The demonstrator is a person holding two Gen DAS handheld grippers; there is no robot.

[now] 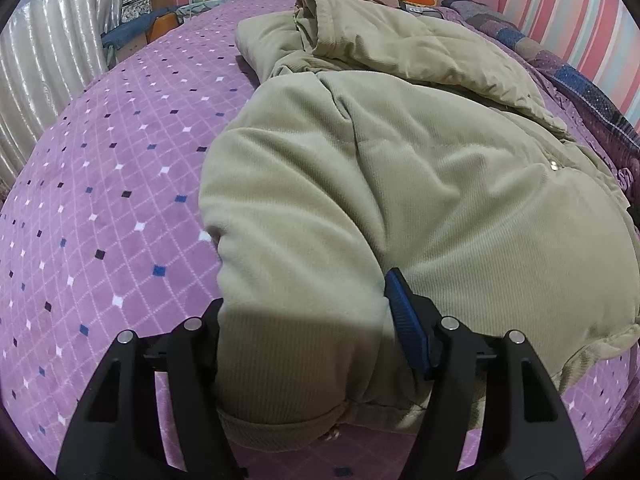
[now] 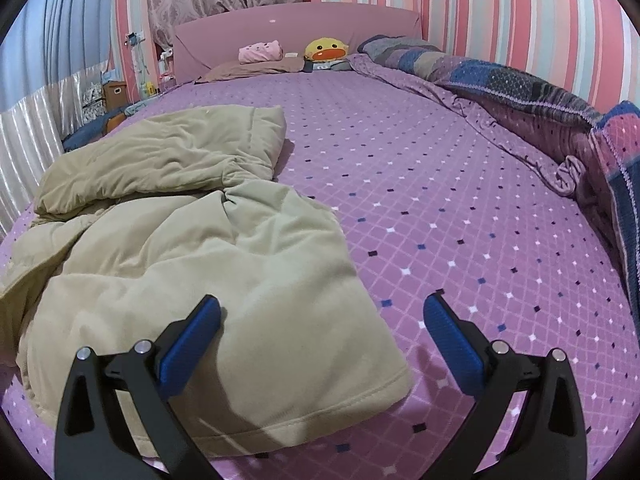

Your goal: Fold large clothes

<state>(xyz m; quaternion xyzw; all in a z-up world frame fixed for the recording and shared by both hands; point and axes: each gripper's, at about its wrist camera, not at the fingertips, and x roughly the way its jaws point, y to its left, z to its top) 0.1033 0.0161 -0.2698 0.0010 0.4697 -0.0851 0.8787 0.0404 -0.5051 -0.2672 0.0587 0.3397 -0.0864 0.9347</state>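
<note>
We have a bulky beige padded coat [image 1: 400,168] lying on the bed [image 1: 100,200], whose purple diamond-patterned cover gives a broad, soft surface for folding. From the left wrist view the coat fills most of the frame, its hood [image 1: 320,20] towards the headboard and the hem near us.

Our left tool [image 1: 304,340] straddles a thick part of the coat at the near end, what looks like a sleeve or a folded-over side with a ribbed cuff [image 1: 280,420] just below. The padded cloth fills the gap between the two fingers; one blue pad [image 1: 406,320] shows against the fabric, the other is hidden behind it. We judge the tool is clamped on this part, held wide only because the stuffing is so thick.

Our right tool [image 2: 322,344] hangs spread wide above the coat's near right corner [image 2: 360,380], holding nothing. Its left pad [image 2: 188,348] is over the fabric and its right pad [image 2: 452,348] over the bare cover, so the hem edge lies between them, a likely place to take hold next.

A duck plush [image 2: 326,50] and a pink cushion [image 2: 260,52] sit at the head of the bed, and a patchwork quilt [image 2: 560,100] is bunched along the wall, all well apart from the coat.
</note>
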